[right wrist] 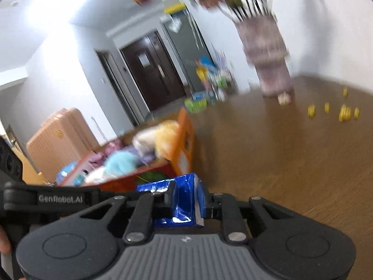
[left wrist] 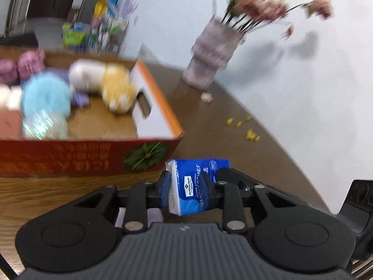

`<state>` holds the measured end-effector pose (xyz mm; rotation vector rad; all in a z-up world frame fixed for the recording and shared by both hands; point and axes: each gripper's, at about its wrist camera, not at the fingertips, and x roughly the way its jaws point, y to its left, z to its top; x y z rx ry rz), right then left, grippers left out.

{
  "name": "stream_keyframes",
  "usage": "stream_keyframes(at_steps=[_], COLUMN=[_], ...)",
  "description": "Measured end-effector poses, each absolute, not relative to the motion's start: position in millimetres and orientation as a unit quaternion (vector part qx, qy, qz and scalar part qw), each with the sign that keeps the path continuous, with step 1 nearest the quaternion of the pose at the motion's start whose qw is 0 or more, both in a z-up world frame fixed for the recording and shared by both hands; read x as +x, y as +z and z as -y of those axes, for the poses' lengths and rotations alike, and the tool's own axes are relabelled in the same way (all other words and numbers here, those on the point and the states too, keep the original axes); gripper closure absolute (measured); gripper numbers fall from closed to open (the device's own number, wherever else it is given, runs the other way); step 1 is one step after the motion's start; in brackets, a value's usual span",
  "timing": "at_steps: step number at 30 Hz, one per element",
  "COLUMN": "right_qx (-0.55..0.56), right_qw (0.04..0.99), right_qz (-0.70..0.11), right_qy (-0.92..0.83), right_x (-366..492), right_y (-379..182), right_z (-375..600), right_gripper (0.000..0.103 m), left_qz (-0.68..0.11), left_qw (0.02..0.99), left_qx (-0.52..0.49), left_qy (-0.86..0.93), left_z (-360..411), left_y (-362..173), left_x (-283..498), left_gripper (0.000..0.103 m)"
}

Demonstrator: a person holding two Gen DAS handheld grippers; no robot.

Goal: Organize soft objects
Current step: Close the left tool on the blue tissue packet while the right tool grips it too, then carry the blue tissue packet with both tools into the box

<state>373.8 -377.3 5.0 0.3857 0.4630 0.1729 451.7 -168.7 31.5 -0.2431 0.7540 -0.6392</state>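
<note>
Just in front of the red box (left wrist: pixel 88 156) on the table, the left gripper (left wrist: pixel 186 182) pinches one end of a blue tissue pack (left wrist: pixel 198 182) and the right gripper (right wrist: pixel 186 200) the other; light, squashy and slick-wrapped, it probably holds best across its narrow middle.

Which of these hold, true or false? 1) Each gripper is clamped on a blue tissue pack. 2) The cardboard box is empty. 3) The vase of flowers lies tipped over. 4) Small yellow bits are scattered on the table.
1) True: the left gripper and right gripper each pinch a blue tissue pack.
2) False: the cardboard box holds plush toys and other soft items.
3) False: the vase stands upright.
4) True: yellow bits lie on the table.
</note>
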Motion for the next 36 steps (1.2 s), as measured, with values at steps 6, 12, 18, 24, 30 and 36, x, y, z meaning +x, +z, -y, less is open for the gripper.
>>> stream_keyframes(at_steps=[6, 12, 18, 24, 30, 36], right_qx=[0.22, 0.202, 0.191, 0.172, 0.156, 0.141], right_qw=[0.948, 0.95, 0.951, 0.956, 0.96, 0.954], right_qz=[-0.188, -0.183, -0.176, -0.166, -0.162, -0.214], right_qy=[0.132, 0.154, 0.17, 0.168, 0.166, 0.154], right_x=[300.8, 257.0, 235.0, 234.0, 299.0, 426.5], right_y=[39.1, 48.0, 59.4, 71.9, 90.2, 86.7], right_z=[356.6, 316.5, 295.4, 284.4, 290.2, 296.2], right_gripper=[0.085, 0.085, 0.085, 0.085, 0.085, 0.085], left_qz=[-0.295, -0.258, -0.252, -0.239, -0.235, -0.295], left_qw=[0.895, 0.918, 0.917, 0.919, 0.918, 0.897], left_qx=[-0.139, -0.147, -0.172, -0.174, -0.17, -0.21], left_qy=[-0.305, -0.263, -0.257, -0.261, -0.27, -0.255], left_z=[126.2, 92.6, 62.8, 55.1, 59.5, 66.5], left_y=[67.3, 78.2, 83.3, 91.2, 103.9, 89.8], left_x=[365.2, 296.5, 268.4, 270.7, 333.2, 463.7], left_gripper=[0.076, 0.076, 0.076, 0.076, 0.076, 0.076])
